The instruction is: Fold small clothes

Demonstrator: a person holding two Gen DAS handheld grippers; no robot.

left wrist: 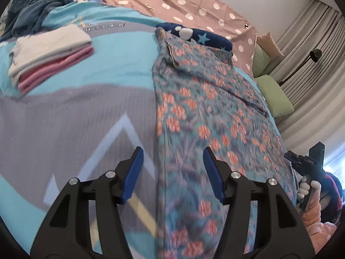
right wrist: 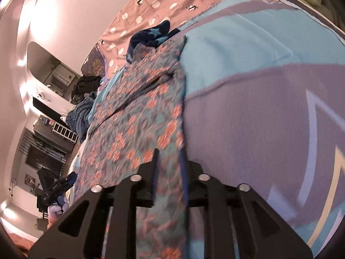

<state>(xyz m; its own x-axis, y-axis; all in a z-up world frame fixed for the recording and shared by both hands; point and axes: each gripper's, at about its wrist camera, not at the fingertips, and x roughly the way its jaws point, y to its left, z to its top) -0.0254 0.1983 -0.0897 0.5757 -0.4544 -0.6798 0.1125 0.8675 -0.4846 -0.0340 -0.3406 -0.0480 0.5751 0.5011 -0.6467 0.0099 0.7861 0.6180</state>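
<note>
Looking down the left claw (left wrist: 172, 172): blue pads stand well apart, nothing between them, hovering over the bed above the left straight edge of the floral garment (left wrist: 207, 116). No contact w/ the cloth that I can see.

Floral garment lies flat as a long strip up the middle of the bed, on the blue-and-grey bedspread (left wrist: 64, 118). Its left edge runs near-straight away from the claw; right side has a diagonal crease toward the far end. Far end touches or overlaps a navy star-print cloth (left wrist: 207, 37), can't tell which lies on top.

Open room: lots of bare bedspread left of the strip. Further left & back, a folded stack (left wrist: 49, 58), white on top, pink layers below, well apart from the strip. Beyond that a heap of dark blue laundry (left wrist: 41, 6). Pink polka-dot sheet (left wrist: 194, 6) at the far side, green pillows (left wrist: 273, 95) on the right.

Right claw (right wrist: 170, 177): jaws only slightly parted, narrow gap, the strip's edge showing thru it; blurred, so can't tell if the pads pinch cloth or just hover. Points downward over the near end of the strip. In the left view its handle sits in a white-gloved hand (left wrist: 308, 187), right of the strip, peach sleeve (left wrist: 312, 215) below it. Wide bare bedspread on this claw's right side too.
</note>
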